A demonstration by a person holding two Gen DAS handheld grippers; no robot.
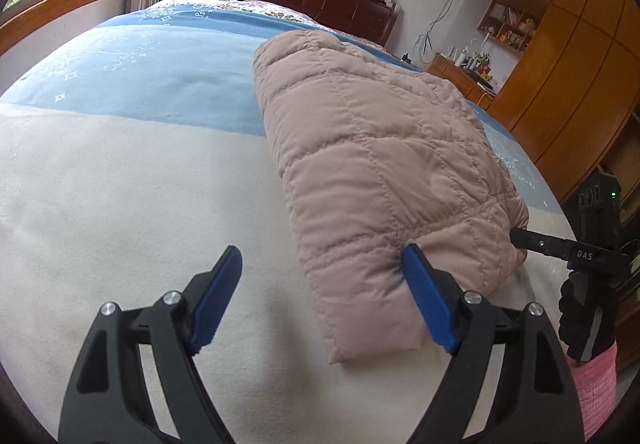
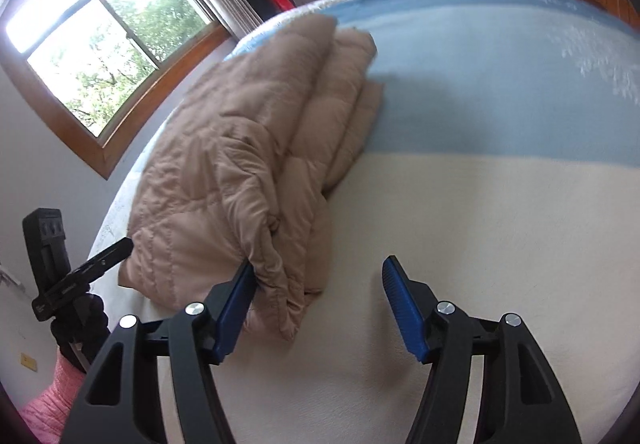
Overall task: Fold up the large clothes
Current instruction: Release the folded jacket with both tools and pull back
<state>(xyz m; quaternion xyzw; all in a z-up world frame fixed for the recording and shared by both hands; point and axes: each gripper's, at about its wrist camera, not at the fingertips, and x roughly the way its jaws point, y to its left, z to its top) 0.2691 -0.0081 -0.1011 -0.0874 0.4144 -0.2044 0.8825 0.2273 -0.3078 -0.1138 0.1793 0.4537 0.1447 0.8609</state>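
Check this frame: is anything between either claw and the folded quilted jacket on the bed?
Nothing visible. The left claw is open, one blue finger pressed against the jacket near its end. The right claw is open too, one finger touching the jacket's other side. Only bare blanket lies around it.

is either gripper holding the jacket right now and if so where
No. Both the left gripper and right gripper are open, each beside the folded jacket's near end.

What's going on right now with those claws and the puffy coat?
Both grippers, left and right, open, flanking the folded quilted coat on the bed. Nothing in the way.
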